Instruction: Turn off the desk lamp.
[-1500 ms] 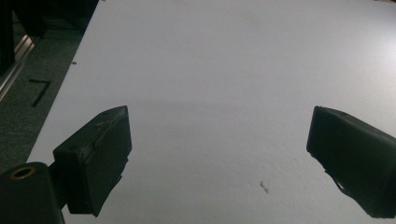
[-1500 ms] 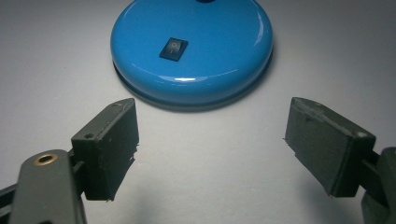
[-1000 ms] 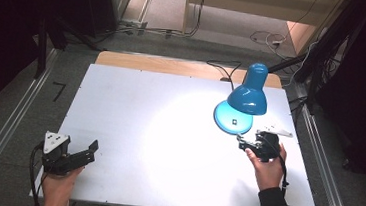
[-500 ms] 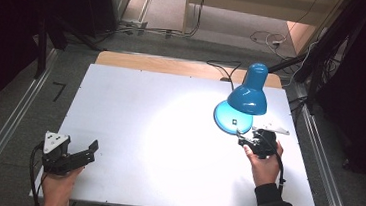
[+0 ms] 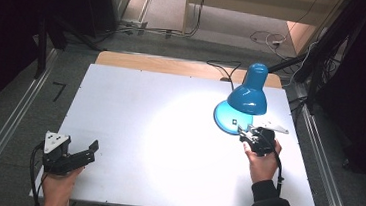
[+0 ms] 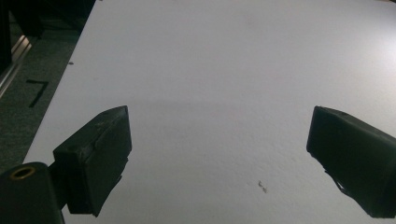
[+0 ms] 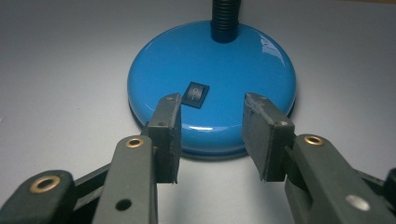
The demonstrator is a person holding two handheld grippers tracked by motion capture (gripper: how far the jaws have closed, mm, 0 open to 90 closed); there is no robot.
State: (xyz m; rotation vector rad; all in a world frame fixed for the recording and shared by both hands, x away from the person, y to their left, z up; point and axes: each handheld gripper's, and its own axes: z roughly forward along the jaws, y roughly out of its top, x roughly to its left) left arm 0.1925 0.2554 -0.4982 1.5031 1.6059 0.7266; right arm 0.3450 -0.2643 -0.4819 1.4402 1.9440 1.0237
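Observation:
A blue desk lamp (image 5: pixel 248 94) stands at the table's far right, lit, throwing a bright pool on the white tabletop (image 5: pixel 169 127). Its round base (image 7: pixel 212 79) carries a black rocker switch (image 7: pixel 195 94) and a black flexible neck (image 7: pixel 224 18). My right gripper (image 5: pixel 248 135) sits just in front of the base, jaws partly open with nothing between them; in the right gripper view the right gripper (image 7: pixel 212 135) points at the base's front edge, near the switch. My left gripper (image 5: pixel 84 152) rests at the near left corner, open wide over bare table, as the left gripper view (image 6: pixel 217 158) shows.
A wooden board (image 5: pixel 159 63) edges the table's far side. Cables (image 5: pixel 221 69) trail off behind the lamp. Metal rails (image 5: pixel 317 155) run along both sides of the table. A grey plate (image 5: pixel 273 126) lies beside the lamp base.
My right gripper has crept slightly forward toward the lamp base. The left gripper has stayed put.

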